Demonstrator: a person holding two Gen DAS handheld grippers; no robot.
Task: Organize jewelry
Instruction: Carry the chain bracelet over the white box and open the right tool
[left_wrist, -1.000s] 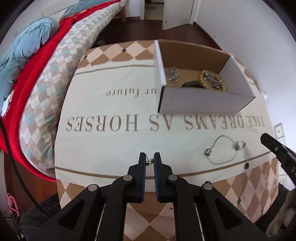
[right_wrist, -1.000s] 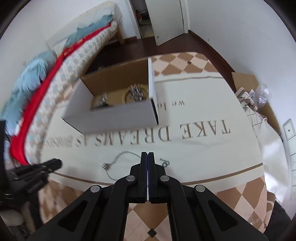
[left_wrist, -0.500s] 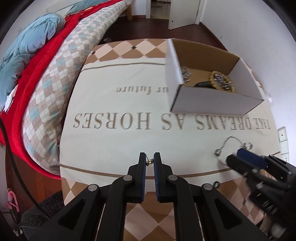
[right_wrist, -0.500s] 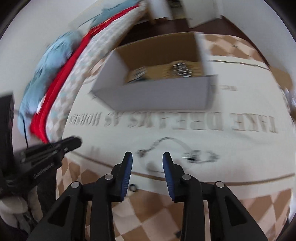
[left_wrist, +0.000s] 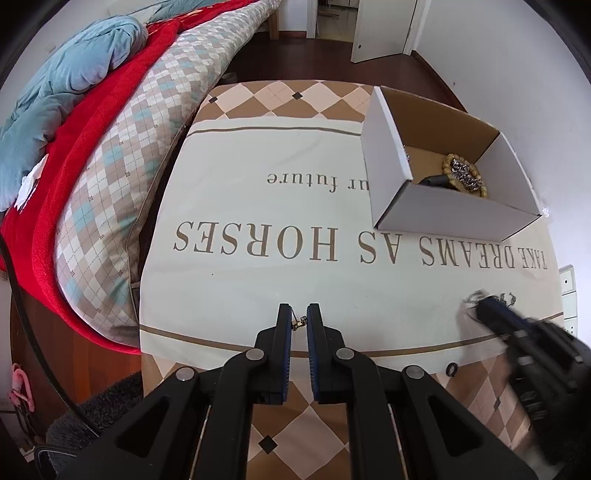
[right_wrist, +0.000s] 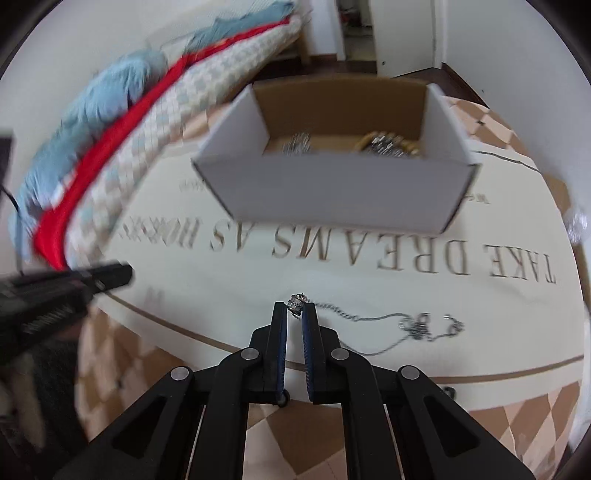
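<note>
My left gripper (left_wrist: 298, 320) is shut on a small gold piece (left_wrist: 297, 324) pinched at its fingertips, low over the printed tablecloth (left_wrist: 258, 206). My right gripper (right_wrist: 295, 308) has its jaws closing on the beaded end (right_wrist: 296, 303) of a thin silver chain (right_wrist: 388, 317), which trails right across the cloth to a tangled cluster (right_wrist: 421, 325). In the left wrist view the right gripper (left_wrist: 480, 308) shows blurred at the right edge. A white cardboard box (right_wrist: 332, 192) stands beyond, holding a gold bead bracelet (left_wrist: 463, 175) and silver pieces (right_wrist: 299, 142).
A small dark ring (left_wrist: 451, 368) lies on the checked border near the table's front edge. A bed with a red blanket (left_wrist: 74, 155) and a blue quilt (left_wrist: 74, 74) runs along the left. A white wall (left_wrist: 535, 110) is close on the right.
The right gripper opened, dropped to the chain's left end and closed on its bead. The left gripper kept the gold piece and drifted left, away from the box.
</note>
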